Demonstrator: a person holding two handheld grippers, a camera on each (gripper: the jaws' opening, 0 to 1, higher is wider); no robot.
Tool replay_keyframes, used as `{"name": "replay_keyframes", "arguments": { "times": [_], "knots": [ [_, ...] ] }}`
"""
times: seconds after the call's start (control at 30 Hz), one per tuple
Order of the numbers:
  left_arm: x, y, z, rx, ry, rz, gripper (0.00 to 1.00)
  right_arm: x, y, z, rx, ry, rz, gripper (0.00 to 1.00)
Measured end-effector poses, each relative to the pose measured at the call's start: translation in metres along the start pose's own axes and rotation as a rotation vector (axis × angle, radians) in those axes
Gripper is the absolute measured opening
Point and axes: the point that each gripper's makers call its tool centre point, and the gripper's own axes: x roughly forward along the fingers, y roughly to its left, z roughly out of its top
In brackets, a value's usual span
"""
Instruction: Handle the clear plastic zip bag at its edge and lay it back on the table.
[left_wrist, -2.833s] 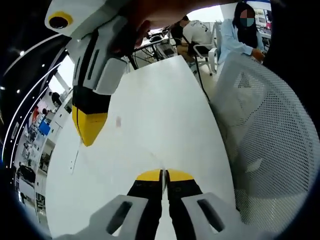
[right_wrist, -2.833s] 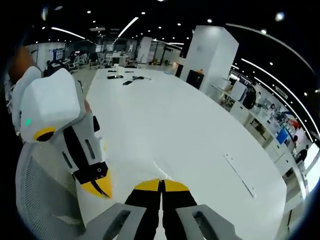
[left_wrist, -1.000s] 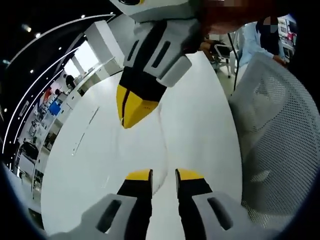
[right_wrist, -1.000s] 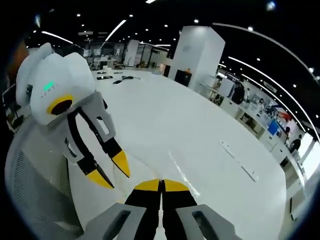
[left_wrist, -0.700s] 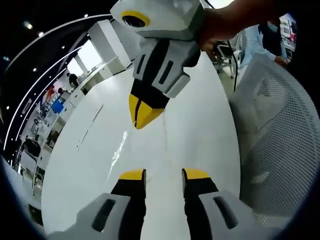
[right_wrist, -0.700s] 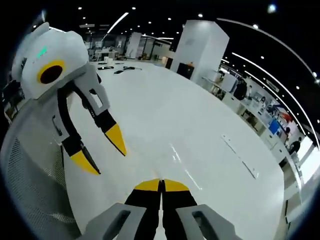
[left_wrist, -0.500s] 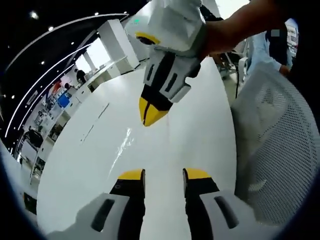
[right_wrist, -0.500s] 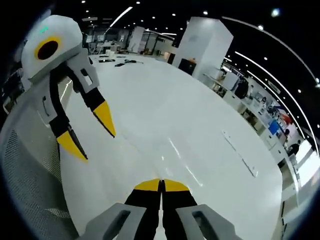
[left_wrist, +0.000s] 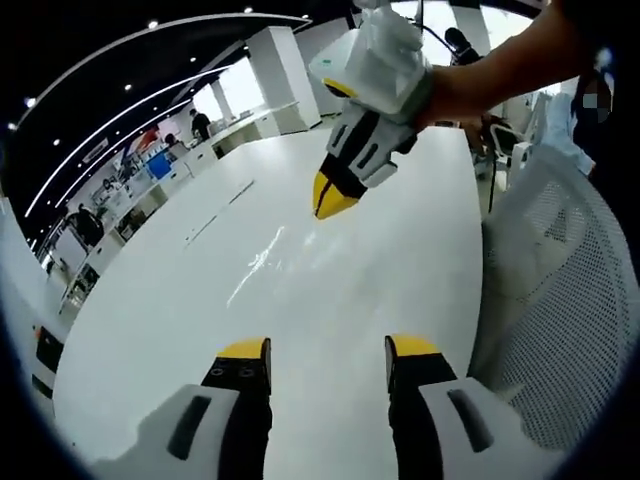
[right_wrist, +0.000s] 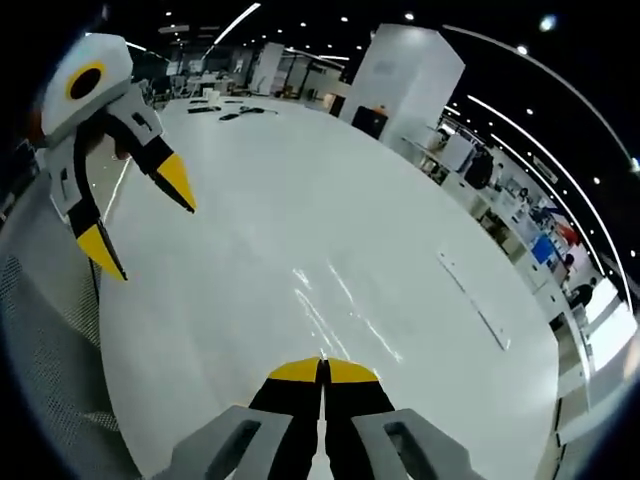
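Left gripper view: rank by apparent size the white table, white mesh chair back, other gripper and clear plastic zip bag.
1. white table
2. white mesh chair back
3. right gripper, white and black with yellow tips; nearness unsure
Unranked: clear plastic zip bag, only glints show, outline unclear.

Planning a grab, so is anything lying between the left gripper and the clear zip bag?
Nothing visible. Bare white table lies between the open left gripper and the glints of the clear zip bag. The shut right gripper hangs beyond the bag, not in the path.
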Motion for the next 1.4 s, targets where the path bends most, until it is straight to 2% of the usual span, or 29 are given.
{"name": "replay_keyframes", "arguments": {
  "times": [0.43, 0.57, 0.63, 0.83, 1.17, 1.4],
  "knots": [
    [-0.009, 0.002, -0.010, -0.034, 0.010, 0.025, 0.43, 0.020, -0.018, -0.001, 0.024, 0.042, -0.041, 0.00],
    [-0.006, 0.008, -0.017, -0.043, 0.014, 0.032, 0.43, 0.025, -0.022, -0.005, 0.018, 0.059, -0.039, 0.00],
    [-0.005, 0.009, -0.020, -0.051, 0.018, 0.033, 0.43, 0.024, -0.024, -0.006, -0.023, 0.074, -0.042, 0.00],
    [-0.008, 0.008, -0.025, -0.063, 0.028, 0.045, 0.44, 0.030, -0.027, -0.011, -0.049, 0.098, -0.039, 0.00],
    [-0.018, 0.007, -0.023, -0.077, 0.022, 0.060, 0.43, 0.036, -0.025, -0.015, -0.051, 0.131, -0.017, 0.00],
    [-0.020, 0.007, -0.027, -0.085, 0.023, 0.061, 0.42, 0.042, -0.022, -0.013, -0.049, 0.140, -0.002, 0.00]
  ]
}}
